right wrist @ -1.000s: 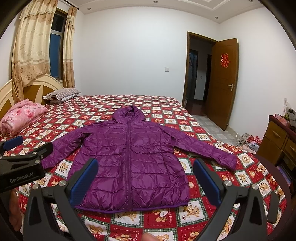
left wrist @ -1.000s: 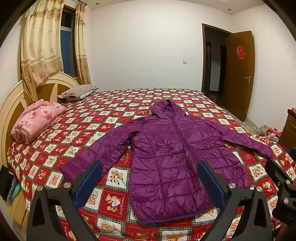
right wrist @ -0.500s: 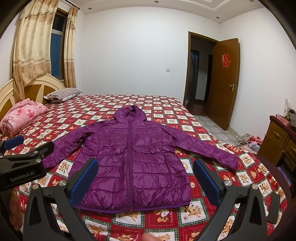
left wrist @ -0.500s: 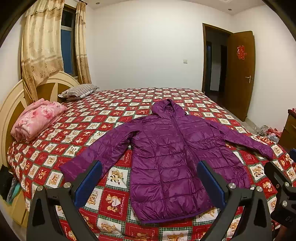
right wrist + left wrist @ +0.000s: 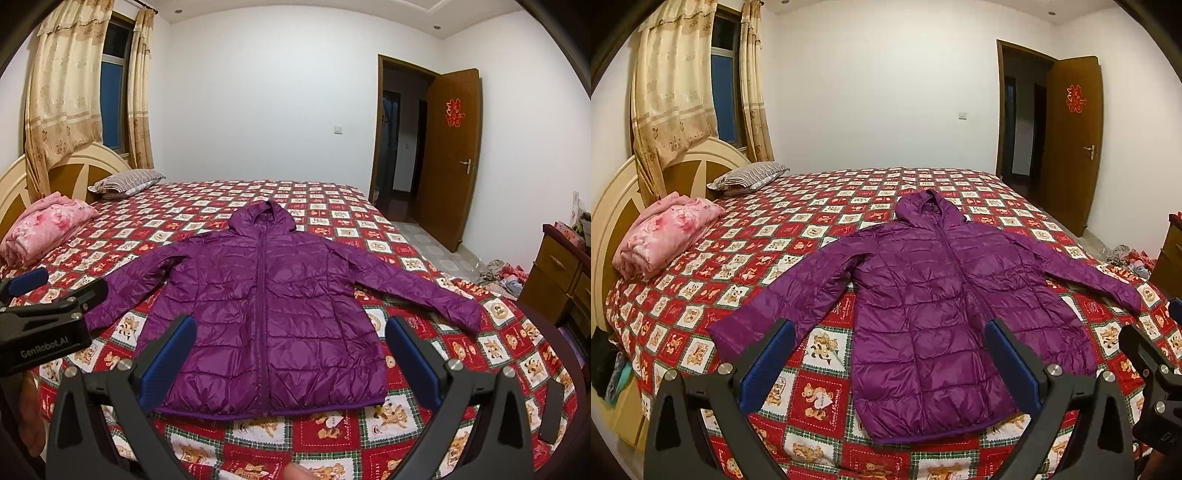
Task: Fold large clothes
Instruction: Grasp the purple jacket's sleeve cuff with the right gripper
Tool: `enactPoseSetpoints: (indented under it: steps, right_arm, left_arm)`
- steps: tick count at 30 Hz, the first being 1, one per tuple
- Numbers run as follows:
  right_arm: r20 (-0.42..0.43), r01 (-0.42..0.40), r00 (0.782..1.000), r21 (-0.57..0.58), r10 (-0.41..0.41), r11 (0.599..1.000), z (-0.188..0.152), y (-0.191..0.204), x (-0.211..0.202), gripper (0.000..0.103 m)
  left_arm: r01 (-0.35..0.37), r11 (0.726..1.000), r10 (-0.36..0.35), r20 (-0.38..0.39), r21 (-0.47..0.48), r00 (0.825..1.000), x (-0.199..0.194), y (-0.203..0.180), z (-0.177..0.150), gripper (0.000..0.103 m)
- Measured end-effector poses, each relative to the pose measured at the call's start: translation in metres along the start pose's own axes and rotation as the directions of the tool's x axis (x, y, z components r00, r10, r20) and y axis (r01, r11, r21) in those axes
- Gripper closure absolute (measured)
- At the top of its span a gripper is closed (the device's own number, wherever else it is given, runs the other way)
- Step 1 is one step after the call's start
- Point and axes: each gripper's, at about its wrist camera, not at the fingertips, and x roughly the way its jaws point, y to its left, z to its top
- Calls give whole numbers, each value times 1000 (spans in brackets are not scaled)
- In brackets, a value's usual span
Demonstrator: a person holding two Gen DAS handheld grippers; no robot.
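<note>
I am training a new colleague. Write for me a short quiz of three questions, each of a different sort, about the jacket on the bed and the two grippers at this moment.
1. True or false: the purple hooded puffer jacket lies flat on the bedspread with both sleeves spread out to the sides.
2. Multiple choice: the left gripper and the right gripper are
A. both open and holding nothing
B. both shut on the jacket
C. one open, one shut on a sleeve
3. Fill in: the folded pink quilt lies near the ____ of the bed.

Key: 1 true; 2 A; 3 headboard.
</note>
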Motion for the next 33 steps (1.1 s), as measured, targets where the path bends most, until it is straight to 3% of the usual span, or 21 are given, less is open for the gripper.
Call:
enactPoseSetpoints:
  steps: [9, 15, 20, 27, 29, 33]
  right_arm:
    - [-39, 13, 999, 37, -12, 999, -1, -20, 27, 0]
    - [-104, 111, 990, 112, -100, 987, -11, -69, 67, 0]
    - [-216, 225, 959, 195, -182, 955, -26, -137, 121, 0]
    - [-376, 401, 884, 304, -278, 864, -37, -239, 178, 0]
    - [-367, 390, 893, 341, -261, 855, -35, -242, 179, 0]
    - [-371, 312, 903, 224, -215, 923, -38, -209, 204, 1]
  left_arm:
    - [-19, 998, 19, -8, 63, 1000, 39, -13, -1, 1]
    - [-58, 992, 65, -63, 108, 996, 103, -17, -2, 1]
    - [-84, 989, 96, -94, 122, 991, 157, -22, -6, 1]
    - [-137, 984, 151, -126, 112, 980, 221, -27, -14, 1]
    - [-141, 984, 157, -155, 105, 975, 236, -26, -17, 1]
    - [-170, 977, 190, -161, 129, 969, 255, -25, -25, 1]
